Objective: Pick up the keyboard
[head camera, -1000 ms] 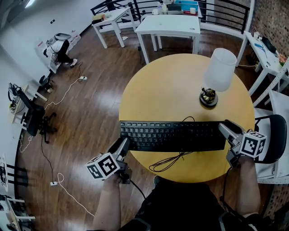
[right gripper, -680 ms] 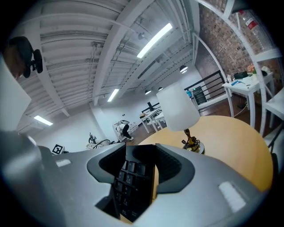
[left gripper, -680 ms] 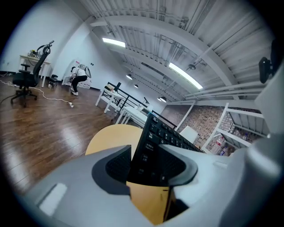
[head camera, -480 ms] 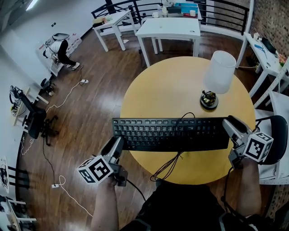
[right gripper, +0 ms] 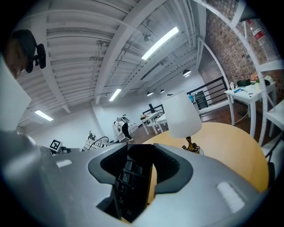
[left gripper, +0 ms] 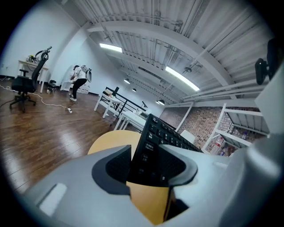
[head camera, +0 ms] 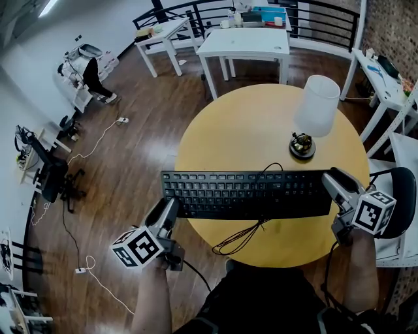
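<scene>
Gripping the black keyboard (head camera: 248, 194) by both ends, the left gripper (head camera: 171, 207) has its jaws clamped at 9 o'clock. The right gripper (head camera: 333, 177) has just closed its jaws onto the 3 o'clock end. The keyboard hangs over the table's (head camera: 248, 124) near edge, and a lamp (head camera: 317, 104) stands beyond at 1 o'clock.

This is an open-plan office or lab workspace in a loft-style building, with a dark wood floor (head camera: 140, 150), a brick wall (head camera: 400, 32) and a black metal railing (head camera: 326, 19) behind plain white tables (head camera: 245, 42). A black office chair (head camera: 55, 179) stands beside the white wall, and loose cables (head camera: 98, 134) with power strips trail across the floor. A person (head camera: 88, 65) works at equipment. Tube lights (left gripper: 182, 79) hang on an exposed steel ceiling over a white shelving rack (left gripper: 230, 133).
</scene>
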{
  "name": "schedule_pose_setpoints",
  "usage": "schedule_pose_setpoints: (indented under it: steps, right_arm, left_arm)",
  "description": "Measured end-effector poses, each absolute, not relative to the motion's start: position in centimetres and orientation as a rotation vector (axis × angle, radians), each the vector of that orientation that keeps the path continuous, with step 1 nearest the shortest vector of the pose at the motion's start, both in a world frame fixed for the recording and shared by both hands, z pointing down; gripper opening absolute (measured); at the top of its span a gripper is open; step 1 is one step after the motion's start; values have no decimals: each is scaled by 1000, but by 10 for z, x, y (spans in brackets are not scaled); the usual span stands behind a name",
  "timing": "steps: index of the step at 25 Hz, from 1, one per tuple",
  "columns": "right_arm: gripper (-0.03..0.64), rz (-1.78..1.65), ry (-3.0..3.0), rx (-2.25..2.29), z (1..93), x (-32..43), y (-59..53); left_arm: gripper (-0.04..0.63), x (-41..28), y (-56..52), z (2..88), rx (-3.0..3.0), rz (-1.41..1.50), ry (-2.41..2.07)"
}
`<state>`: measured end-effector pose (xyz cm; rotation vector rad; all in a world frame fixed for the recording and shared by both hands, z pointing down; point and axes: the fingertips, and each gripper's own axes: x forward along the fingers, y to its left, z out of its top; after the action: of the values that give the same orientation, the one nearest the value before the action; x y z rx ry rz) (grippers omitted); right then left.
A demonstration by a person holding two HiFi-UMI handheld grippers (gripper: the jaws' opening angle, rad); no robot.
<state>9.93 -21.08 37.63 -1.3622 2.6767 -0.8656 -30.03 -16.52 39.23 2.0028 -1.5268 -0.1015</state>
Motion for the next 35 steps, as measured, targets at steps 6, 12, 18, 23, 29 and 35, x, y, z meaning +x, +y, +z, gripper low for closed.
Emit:
schedule_pose_setpoints:
  steps: [6,12,18,23,29,35]
  right_arm:
    - [178,-877,2685,-1362,377,101,-209]
    - [178,-878,2704,-1365,375,96,-209]
    - [176,-891,2705,-1353,380,100,-210]
    - [176,-902,2713,-1363,380,96,-209]
    - [179,-889,2735,-1376,382,101,-208]
    - [179,-901,2719,-1370,380,101,-205]
  left_arm:
    - [187,-301,-165,391,2003,-99,-1534]
    - [187,-305,-164,388,1998,-94,-1545]
    - [187,-301,-166,390,1998,-92,-1554]
    - [187,-307,-166,389,1995,-92,-1553]
    - [187,-301,-166,389,2000,-94,-1552]
    - [188,-302,-165,383,2010,-99,-1556]
